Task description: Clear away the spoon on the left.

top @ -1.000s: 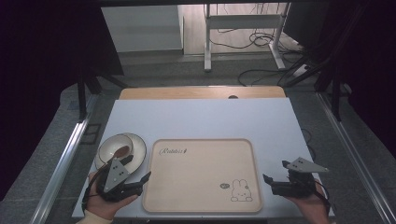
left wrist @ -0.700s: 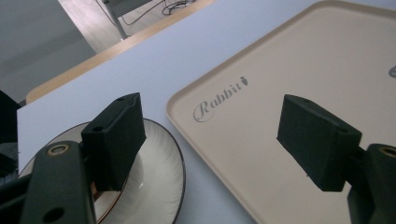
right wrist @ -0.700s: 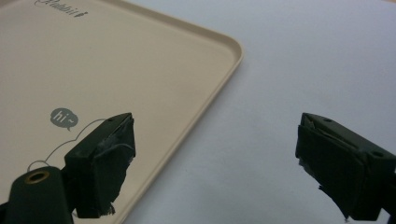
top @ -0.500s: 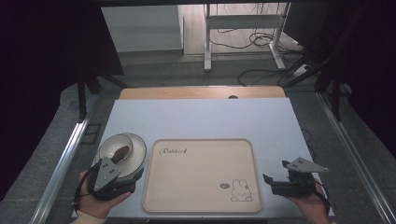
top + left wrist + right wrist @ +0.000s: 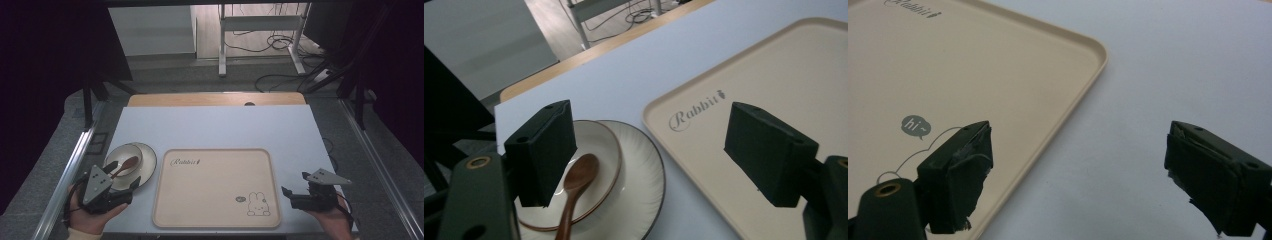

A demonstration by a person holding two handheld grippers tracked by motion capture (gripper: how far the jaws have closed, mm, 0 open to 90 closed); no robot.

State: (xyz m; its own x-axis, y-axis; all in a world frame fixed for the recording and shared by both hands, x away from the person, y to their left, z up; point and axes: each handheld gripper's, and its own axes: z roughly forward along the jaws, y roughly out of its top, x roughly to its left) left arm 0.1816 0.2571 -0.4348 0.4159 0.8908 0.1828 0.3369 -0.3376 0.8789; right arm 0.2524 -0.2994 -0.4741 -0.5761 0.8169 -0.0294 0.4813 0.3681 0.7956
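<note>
Nothing is sitting on the tray [image 5: 216, 187] yet, so the work looks to be at its very start — my reading is that the dishes at the left are meant to go onto it, and every bit of that is still to do. The plate [image 5: 144, 165] is lying on the table [image 5: 220, 127] just left of the tray's near-left corner, carrying a small bowl [image 5: 121, 156] with a brown spoon [image 5: 125, 164] resting in it, the handle pointing toward the person. The left gripper [image 5: 131, 184] is hovering at the plate's near edge with its jaws wide apart; in the left gripper view one jaw is standing in front of the bowl [image 5: 589, 145] and spoon [image 5: 576, 182], the other over the tray [image 5: 784, 95], and neither is clamping anything. The right gripper [image 5: 286, 193] is waiting just off the tray's right edge, jaws likewise spread and empty, with bare table [image 5: 1158, 75] between them and the tray rim [image 5: 1098, 55] to one side. Against the frame from a second ago, the left hand is sitting further back and to the left, uncovering the bowl and spoon that it was partly hiding — while the right gripper, tray and plate are staying where they were.
</note>
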